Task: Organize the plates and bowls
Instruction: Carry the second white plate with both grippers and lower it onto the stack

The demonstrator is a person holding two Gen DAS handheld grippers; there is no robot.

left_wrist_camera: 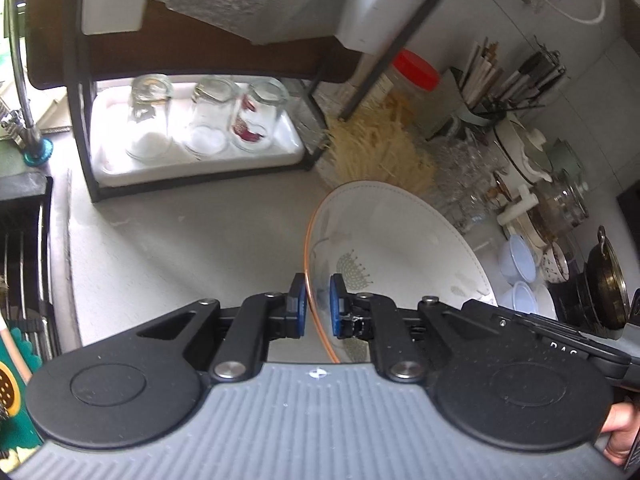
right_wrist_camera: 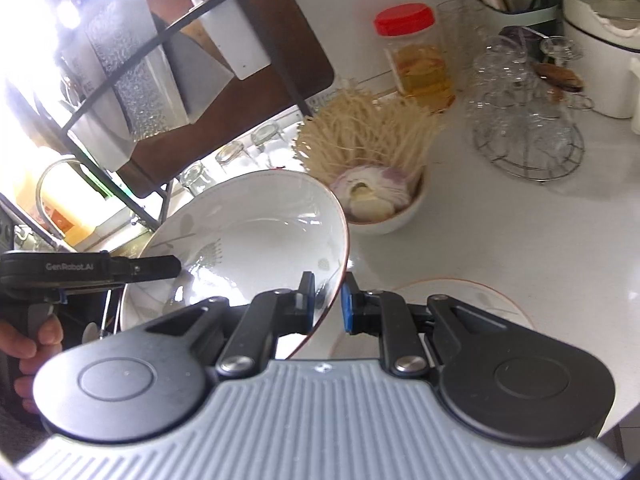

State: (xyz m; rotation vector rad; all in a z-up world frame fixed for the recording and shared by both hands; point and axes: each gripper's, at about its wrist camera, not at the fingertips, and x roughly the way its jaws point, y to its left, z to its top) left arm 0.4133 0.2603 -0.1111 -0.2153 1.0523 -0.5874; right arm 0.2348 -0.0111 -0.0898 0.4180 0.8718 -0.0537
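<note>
White bowl [right_wrist_camera: 256, 220] rim between both grippers' fingers [left_wrist_camera: 298, 304].

White countertop [right_wrist_camera: 520, 220] carries a plate [right_wrist_camera: 460, 300], noodle bowl [right_wrist_camera: 384, 216], and glasses rack [right_wrist_camera: 528, 136].

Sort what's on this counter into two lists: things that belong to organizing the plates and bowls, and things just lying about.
Belongs to the job:
- white floral bowl, rim between the fingers of both the left gripper and the right gripper
- orange-rimmed plate on the counter

Lying about:
- bowl of enoki mushrooms
- red-lidded jar
- upturned glass jars
- glasses on wire rack
- utensil holder
</note>
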